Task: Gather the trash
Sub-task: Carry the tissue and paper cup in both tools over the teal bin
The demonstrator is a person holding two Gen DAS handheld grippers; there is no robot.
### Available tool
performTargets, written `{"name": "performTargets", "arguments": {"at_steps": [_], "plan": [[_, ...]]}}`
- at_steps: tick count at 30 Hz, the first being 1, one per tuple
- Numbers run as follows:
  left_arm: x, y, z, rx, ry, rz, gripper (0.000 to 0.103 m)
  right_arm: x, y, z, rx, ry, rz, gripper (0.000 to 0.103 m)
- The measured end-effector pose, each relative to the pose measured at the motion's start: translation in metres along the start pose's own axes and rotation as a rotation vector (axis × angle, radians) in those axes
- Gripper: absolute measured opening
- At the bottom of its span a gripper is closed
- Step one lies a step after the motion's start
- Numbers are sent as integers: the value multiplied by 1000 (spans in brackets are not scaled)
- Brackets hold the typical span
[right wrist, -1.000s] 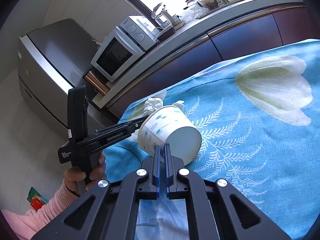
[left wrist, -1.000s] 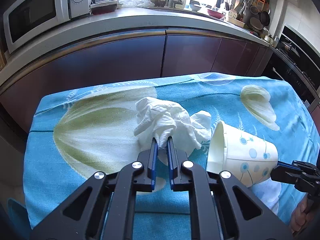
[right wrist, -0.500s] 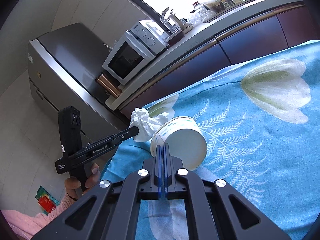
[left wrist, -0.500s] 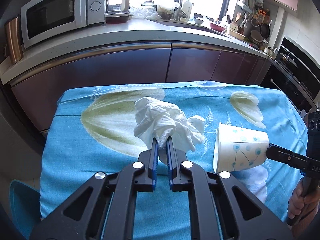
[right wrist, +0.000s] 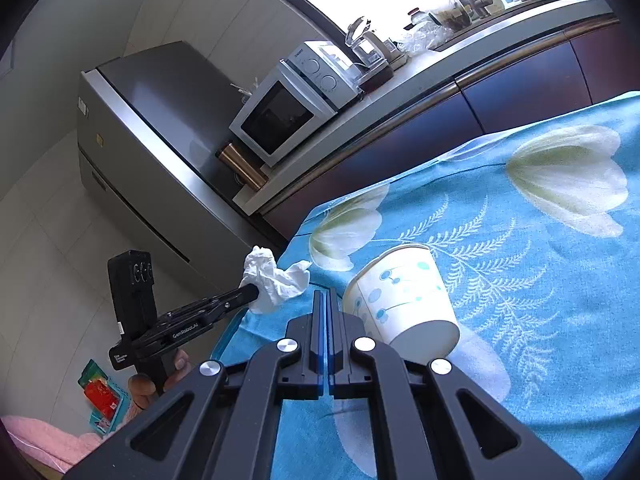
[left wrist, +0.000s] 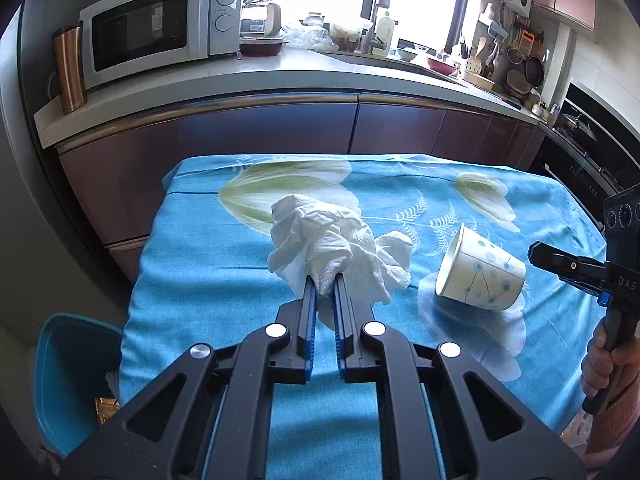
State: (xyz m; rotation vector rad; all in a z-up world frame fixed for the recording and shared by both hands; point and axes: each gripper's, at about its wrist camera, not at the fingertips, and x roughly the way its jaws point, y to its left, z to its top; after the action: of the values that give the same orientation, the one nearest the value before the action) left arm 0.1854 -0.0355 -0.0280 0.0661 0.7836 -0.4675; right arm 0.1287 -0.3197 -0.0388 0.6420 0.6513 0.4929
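My left gripper [left wrist: 324, 280] is shut on a crumpled white tissue [left wrist: 328, 240] and holds it above the left part of the blue flowered tablecloth [left wrist: 208, 256]. The tissue also shows in the right wrist view [right wrist: 276, 280], past the table's left edge. A white paper cup with blue dots [left wrist: 480, 276] lies on its side on the cloth, its mouth toward the tissue. My right gripper [right wrist: 325, 294] is shut and empty, just left of the cup [right wrist: 404, 300] and apart from it.
A blue bin [left wrist: 68, 372] stands on the floor left of the table, with wrappers inside. A counter with a microwave [left wrist: 160, 28] and dark cabinets runs behind the table. A grey fridge [right wrist: 160, 152] stands at the left.
My left gripper has pulled back and up to the left with the tissue. My right gripper has drawn back from the cup, which now lies on the cloth.
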Motion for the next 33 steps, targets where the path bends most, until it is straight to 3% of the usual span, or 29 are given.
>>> {"name": "performTargets", "arguments": {"at_steps": [3,5,6,7,8,16,18,19,33], "plan": [[-8,4,-6,-17,-6,-3,9,-4,-5,0,11,-17,-38,5],[-11,7,-11,-28,-4,-8,9,-7,-12,1,31,-37,-85,26],[-11,8,-13,-32,-1,-11,9,-8,-15,2,32,-44,-107,49],[-11,9,-14,-36,3,-10,9,-9,-17,2,26,-55,-141,61],[-11,9,-16,-38,6,-12,9,-7,-19,3,25,-55,-161,64],[-15,7,-24,-55,4,-31,9,24,-33,-5,73,50,-163,67],[-18,7,-27,-55,3,-30,9,29,-36,-8,91,67,-149,56],[-19,7,-28,-55,3,-30,9,30,-36,-10,98,73,-136,55],[-39,17,-42,-84,-16,-37,9,20,-8,-16,62,48,-61,54]]}}
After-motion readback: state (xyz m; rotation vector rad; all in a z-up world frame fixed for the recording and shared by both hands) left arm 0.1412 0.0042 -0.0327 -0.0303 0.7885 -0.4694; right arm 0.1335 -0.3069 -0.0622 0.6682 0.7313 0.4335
